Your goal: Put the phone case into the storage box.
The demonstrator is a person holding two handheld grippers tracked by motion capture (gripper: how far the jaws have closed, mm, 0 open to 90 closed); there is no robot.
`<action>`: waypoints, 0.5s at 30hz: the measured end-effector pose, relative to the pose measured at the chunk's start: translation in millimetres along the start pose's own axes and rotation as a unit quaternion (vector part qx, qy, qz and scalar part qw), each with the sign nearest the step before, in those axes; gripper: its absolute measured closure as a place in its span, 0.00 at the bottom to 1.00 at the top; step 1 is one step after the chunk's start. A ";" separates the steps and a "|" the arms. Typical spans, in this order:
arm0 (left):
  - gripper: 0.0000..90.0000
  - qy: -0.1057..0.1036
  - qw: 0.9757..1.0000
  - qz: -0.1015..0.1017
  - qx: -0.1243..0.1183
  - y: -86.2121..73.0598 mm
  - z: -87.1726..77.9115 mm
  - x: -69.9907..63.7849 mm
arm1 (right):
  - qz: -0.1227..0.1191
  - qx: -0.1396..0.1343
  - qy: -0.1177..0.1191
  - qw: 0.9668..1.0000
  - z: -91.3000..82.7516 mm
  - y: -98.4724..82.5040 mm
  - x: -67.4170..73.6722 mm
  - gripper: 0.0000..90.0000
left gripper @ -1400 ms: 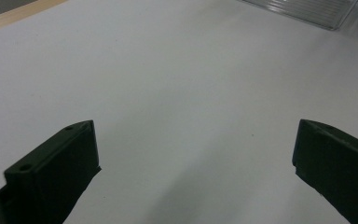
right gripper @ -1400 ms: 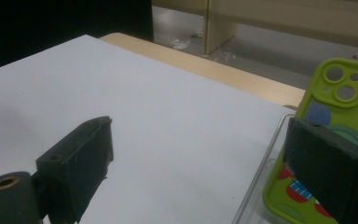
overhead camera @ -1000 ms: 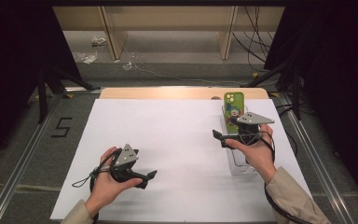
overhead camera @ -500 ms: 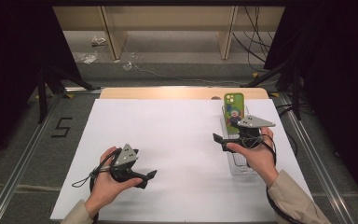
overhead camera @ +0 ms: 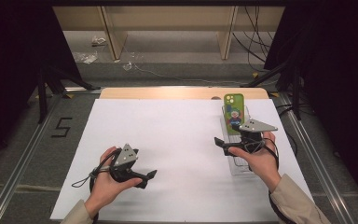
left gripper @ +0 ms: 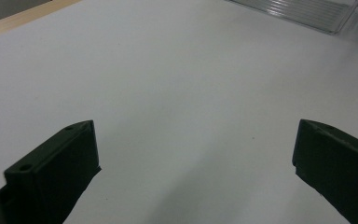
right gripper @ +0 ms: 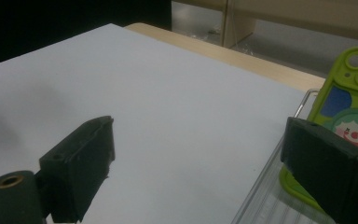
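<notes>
A phone in a green case with a clown picture (overhead camera: 233, 114) stands upright at the far end of a clear ribbed rack (overhead camera: 239, 164) on the right of the white table. My right gripper (overhead camera: 221, 144) hovers over the rack just in front of the phone, open, jaws pointing left and holding nothing. In the right gripper view (right gripper: 200, 140) the green case (right gripper: 349, 105) rises behind the right jaw, with the rack (right gripper: 265, 200) below it. My left gripper (overhead camera: 148, 178) rests at the front left, open and empty. In its own view (left gripper: 196, 144) it faces bare table, with the rack (left gripper: 303, 11) far off.
A white sheet (overhead camera: 168, 135) covers the table, with a wooden strip (overhead camera: 168, 93) along its far edge. Metal rails run down both sides. A floor mark "5" (overhead camera: 61, 127) lies to the left. Cables and shelf legs stand beyond the table.
My right gripper has drifted slightly nearer the person and to the right over the rack. The left gripper has stayed in place.
</notes>
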State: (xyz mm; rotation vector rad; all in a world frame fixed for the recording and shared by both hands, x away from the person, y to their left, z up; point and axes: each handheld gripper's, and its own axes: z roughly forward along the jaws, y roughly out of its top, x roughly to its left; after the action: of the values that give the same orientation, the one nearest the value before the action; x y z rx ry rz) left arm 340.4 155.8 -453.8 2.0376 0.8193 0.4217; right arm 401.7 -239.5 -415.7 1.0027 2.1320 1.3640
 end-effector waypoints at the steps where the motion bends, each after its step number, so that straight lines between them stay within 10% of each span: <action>1: 0.00 0.000 1.000 0.000 0.000 0.0 0.0 0.0 | -0.003 0.000 -0.001 1.000 -0.7 0.7 0.4 0.12; 15: 0.00 0.001 1.000 0.000 0.000 0.0 -0.3 0.0 | -0.006 0.003 0.005 1.000 -8.3 -2.5 4.4 0.12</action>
State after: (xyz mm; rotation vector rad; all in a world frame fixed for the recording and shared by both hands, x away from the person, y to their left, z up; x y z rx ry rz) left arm 340.3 156.0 -453.6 2.0374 0.8207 0.4228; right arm 392.4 -241.8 -414.2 0.9846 2.1482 1.3605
